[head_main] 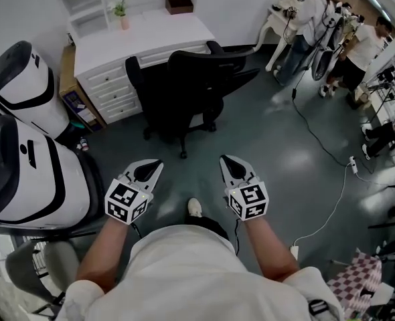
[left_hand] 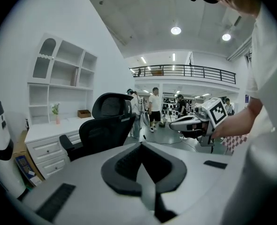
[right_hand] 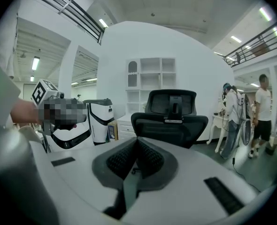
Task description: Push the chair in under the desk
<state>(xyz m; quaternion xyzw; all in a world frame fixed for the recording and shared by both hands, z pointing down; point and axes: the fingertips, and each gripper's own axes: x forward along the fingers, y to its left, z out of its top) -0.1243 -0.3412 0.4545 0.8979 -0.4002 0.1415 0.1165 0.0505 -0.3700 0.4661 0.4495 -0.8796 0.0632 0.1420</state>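
A black office chair [head_main: 187,89] stands pulled out from the white desk [head_main: 140,35], its back turned toward me. It also fills the middle of the left gripper view as the chair [left_hand: 103,130] and of the right gripper view as the chair [right_hand: 170,118]. My left gripper [head_main: 156,163] and right gripper [head_main: 224,158] hover side by side short of the chair, well apart from it. Both are shut with nothing between the jaws. The left gripper view also shows the right gripper [left_hand: 173,124].
Two white and black machines [head_main: 23,139] stand at the left. A white shelf unit [head_main: 84,2] rises behind the desk, with a small plant [head_main: 122,11] and a brown box [head_main: 179,4] on top. People [head_main: 318,25] stand at the back right; a cable [head_main: 318,136] runs over the floor.
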